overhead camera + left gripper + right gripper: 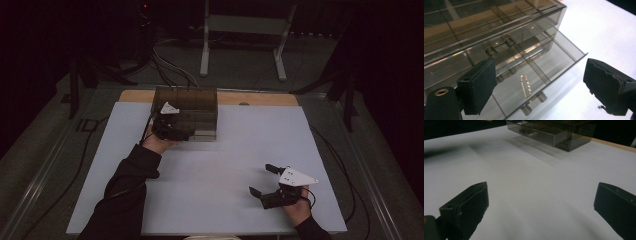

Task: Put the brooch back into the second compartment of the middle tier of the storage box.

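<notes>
Dark floor and cables surround a table (320, 150) covered by a pale sheet, with a strip of bare wood along its far edge. Near that far edge, left of centre, stands a smoky see-through drawer box (192, 102); its lower drawer (554, 62) is pulled partway out toward the person. Inside that drawer lies a small safety pin (526, 86), flat on the bottom beside a divider, its long axis running from the drawer's back toward its front. Just above it hangs the left gripper (537, 85), jaws wide apart and gripping nothing. Well apart, the right gripper (265, 181) rests low over the sheet's near right part, jaws spread wide and empty.
</notes>
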Motion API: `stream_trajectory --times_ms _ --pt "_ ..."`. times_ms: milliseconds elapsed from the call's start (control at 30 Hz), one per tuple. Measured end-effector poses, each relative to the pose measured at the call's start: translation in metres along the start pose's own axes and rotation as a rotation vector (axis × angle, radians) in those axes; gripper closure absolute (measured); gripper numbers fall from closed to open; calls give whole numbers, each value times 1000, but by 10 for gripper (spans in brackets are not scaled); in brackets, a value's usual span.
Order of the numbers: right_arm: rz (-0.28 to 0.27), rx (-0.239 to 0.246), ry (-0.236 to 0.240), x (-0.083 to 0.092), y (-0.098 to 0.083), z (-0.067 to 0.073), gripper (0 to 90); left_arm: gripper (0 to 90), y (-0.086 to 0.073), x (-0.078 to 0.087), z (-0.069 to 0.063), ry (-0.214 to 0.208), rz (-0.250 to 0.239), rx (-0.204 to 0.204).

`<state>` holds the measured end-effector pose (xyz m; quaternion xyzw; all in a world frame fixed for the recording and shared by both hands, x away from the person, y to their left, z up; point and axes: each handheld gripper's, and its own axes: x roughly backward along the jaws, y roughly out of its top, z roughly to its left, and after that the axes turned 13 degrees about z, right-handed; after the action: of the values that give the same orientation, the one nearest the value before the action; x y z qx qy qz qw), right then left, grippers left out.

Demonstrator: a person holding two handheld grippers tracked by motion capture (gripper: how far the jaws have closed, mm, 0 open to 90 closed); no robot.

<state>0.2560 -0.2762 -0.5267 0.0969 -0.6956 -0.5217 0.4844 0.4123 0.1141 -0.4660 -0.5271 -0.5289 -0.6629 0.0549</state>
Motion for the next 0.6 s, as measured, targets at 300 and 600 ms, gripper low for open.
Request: stream_trajectory --times_ms 300,600 --pt "-3 -15 9 -1 -1 -4 0 16 2 2 -6 -70 18 -31" --pt "-7 -24 17 -2 -2 -4 0 5 4 15 -9 -114 -9 -60"
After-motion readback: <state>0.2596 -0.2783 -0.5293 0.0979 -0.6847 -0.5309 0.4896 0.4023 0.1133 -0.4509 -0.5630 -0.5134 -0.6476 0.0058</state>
